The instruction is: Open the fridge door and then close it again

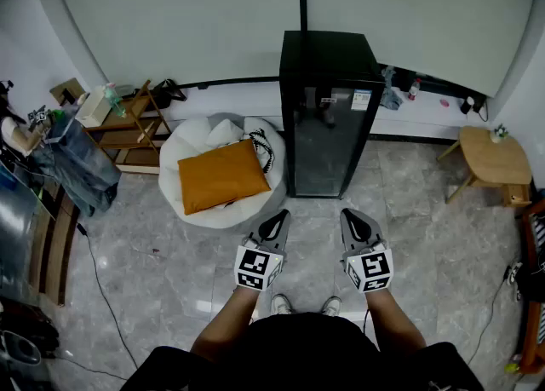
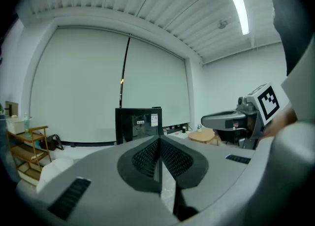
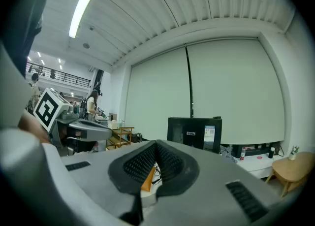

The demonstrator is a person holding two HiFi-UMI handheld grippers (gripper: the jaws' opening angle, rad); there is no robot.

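Observation:
A black fridge (image 1: 328, 125) with a glass door stands against the back wall, and its door is closed. It also appears straight ahead in the left gripper view (image 2: 138, 124) and the right gripper view (image 3: 194, 132). My left gripper (image 1: 277, 221) (image 2: 160, 139) is shut with nothing between its pads. It hovers over the floor well short of the fridge front. My right gripper (image 1: 353, 217) (image 3: 156, 144) is beside it, level with it, tips together and holding nothing. Both point towards the fridge and touch nothing.
A white beanbag with an orange cushion (image 1: 223, 175) lies just left of the fridge. A wooden stool (image 1: 492, 157) stands to the right, a wooden shelf (image 1: 128, 129) and hanging jeans (image 1: 77, 163) to the left. A cable (image 1: 102, 287) runs across the grey floor.

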